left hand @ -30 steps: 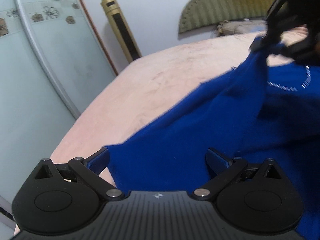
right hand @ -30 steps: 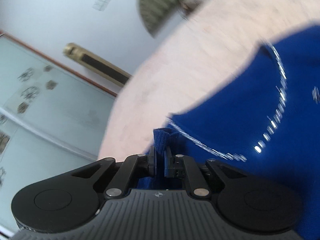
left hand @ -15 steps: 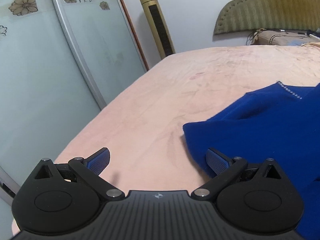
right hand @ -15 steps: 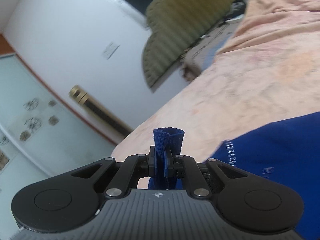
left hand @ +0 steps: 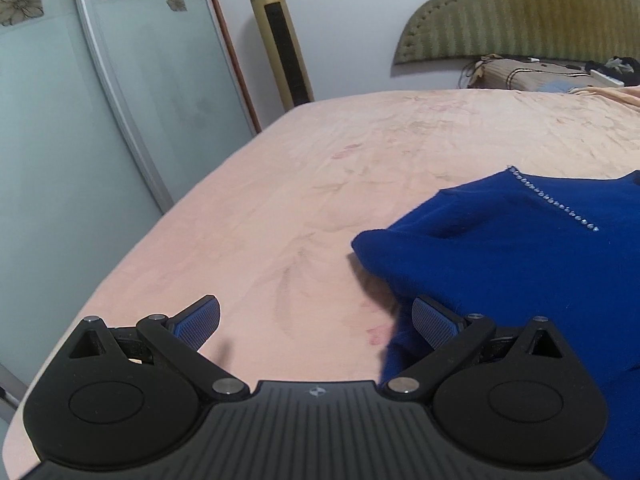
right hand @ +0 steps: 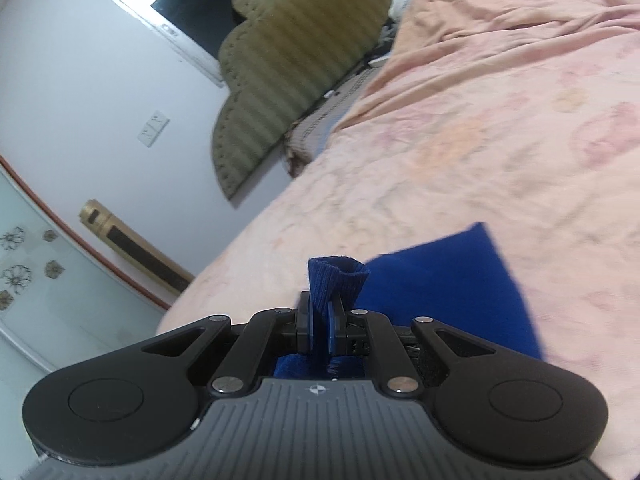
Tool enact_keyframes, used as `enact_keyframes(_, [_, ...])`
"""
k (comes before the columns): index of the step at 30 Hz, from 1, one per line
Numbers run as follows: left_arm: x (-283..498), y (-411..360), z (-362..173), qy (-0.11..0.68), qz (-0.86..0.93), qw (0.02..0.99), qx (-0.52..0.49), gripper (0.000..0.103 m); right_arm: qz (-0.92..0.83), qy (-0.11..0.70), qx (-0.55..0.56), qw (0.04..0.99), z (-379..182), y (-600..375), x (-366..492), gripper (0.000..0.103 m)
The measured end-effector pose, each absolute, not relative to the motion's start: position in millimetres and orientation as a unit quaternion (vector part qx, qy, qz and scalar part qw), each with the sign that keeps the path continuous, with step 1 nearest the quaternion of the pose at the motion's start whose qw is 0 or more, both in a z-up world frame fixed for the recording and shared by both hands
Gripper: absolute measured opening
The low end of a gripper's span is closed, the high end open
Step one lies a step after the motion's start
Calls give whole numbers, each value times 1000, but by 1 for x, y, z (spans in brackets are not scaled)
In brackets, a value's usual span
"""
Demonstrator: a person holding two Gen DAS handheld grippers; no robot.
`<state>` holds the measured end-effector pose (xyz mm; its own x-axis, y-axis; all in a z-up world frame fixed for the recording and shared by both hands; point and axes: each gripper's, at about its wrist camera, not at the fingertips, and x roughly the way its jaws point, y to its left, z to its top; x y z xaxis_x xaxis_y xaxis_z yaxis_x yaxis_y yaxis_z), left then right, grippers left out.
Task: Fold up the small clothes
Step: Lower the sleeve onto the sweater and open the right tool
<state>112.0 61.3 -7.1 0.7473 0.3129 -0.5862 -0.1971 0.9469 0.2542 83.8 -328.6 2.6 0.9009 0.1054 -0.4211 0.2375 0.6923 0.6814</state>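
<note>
Blue knit garment pinched by one gripper on a pink bed.

A ribbed edge of the deep-blue knitted garment [right hand: 334, 280] is clamped between the pressed-together pads of the right gripper [right hand: 320, 320]. The left gripper [left hand: 316, 320] is spread wide, nothing gripped; the garment [left hand: 520, 248] is heaped on the pale pink floral bedsheet [left hand: 320, 184] beside its right-hand pad.

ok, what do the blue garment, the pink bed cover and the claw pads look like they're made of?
Blue garment: looks like soft fuzzy knit, matte; ribbed edge pinched in the right claw, plus a shiny stud row.
Pink bed cover: thin woven cloth, matte, faint floral print, fine creases.
Left claw pads: blue, cross-hatched, probably rubber or plastic.
</note>
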Motion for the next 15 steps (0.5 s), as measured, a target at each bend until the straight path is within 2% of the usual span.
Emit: enact_keyframes(15, [116,50,-4,340,117,929,90,103,-88,251,371,890,-29,-340,52,14])
